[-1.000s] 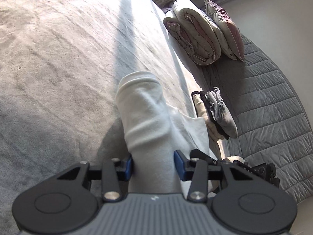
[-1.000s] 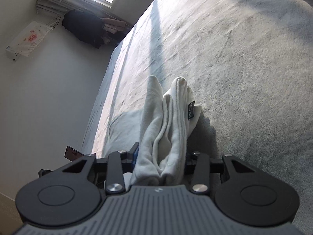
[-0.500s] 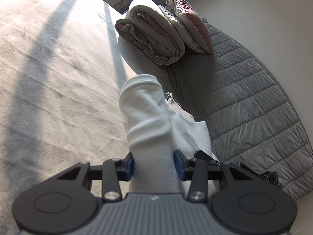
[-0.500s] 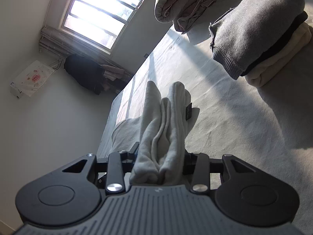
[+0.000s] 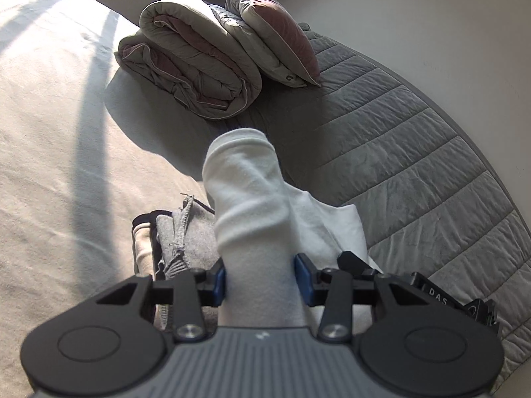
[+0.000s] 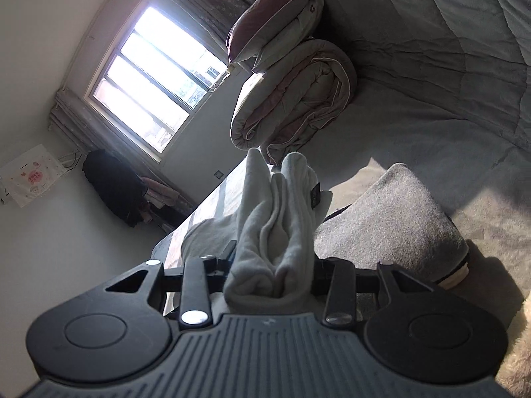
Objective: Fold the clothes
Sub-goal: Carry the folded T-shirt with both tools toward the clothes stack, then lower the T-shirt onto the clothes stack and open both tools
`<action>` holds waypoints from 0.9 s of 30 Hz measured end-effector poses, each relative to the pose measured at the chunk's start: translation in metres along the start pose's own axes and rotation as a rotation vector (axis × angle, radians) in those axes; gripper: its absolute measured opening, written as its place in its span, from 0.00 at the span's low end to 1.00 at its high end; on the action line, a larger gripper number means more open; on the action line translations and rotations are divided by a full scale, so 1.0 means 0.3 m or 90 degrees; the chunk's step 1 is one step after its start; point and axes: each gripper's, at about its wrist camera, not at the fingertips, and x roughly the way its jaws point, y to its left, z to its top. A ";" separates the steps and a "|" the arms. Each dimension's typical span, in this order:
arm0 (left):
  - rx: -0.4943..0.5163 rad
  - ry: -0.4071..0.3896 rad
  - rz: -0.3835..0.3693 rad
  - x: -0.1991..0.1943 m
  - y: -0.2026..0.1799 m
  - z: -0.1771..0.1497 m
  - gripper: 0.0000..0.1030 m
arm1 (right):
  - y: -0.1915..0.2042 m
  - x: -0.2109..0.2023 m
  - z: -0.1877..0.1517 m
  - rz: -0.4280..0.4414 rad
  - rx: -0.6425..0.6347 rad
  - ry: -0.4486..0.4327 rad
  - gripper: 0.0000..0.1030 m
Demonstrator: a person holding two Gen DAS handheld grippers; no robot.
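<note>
A folded white garment (image 5: 252,212) is held off the bed by both grippers. My left gripper (image 5: 262,282) is shut on one end of it. My right gripper (image 6: 272,272) is shut on the other end (image 6: 275,219), where the layers bunch and a small black label shows. A stack of folded clothes, grey sweater (image 6: 391,225) on top of black and cream pieces, lies on the bed just under the garment; it also shows in the left wrist view (image 5: 179,242), left of the held garment.
A rolled duvet (image 5: 195,66) and a mauve pillow (image 5: 275,30) lie at the head of the bed against the quilted grey headboard (image 5: 415,165). The beige bed cover (image 5: 49,165) spreads to the left. A window (image 6: 156,76) and dark clothes (image 6: 113,185) are by the far wall.
Both grippers have carried the white garment towards the head of the bed. The folded stack now sits right under it, and the duvet and pillow look nearer.
</note>
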 end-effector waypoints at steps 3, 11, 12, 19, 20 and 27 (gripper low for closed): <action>0.009 -0.008 -0.001 0.094 -0.014 0.002 0.41 | -0.065 0.021 0.034 -0.011 0.000 -0.029 0.41; 0.023 0.001 0.033 0.299 0.056 -0.057 0.45 | -0.264 0.114 0.033 -0.048 0.001 -0.065 0.41; 0.028 -0.002 0.034 0.313 0.070 -0.066 0.47 | -0.286 0.126 0.019 -0.057 0.000 -0.067 0.42; 0.037 -0.042 0.038 0.274 0.071 -0.049 0.60 | -0.343 0.112 -0.016 -0.048 0.002 -0.121 0.62; 0.048 -0.062 0.054 0.257 0.059 -0.042 0.65 | -0.329 0.096 -0.010 -0.053 -0.007 -0.131 0.63; 0.160 -0.146 0.057 0.183 -0.052 -0.026 0.62 | -0.187 0.022 0.038 -0.132 -0.170 -0.230 0.44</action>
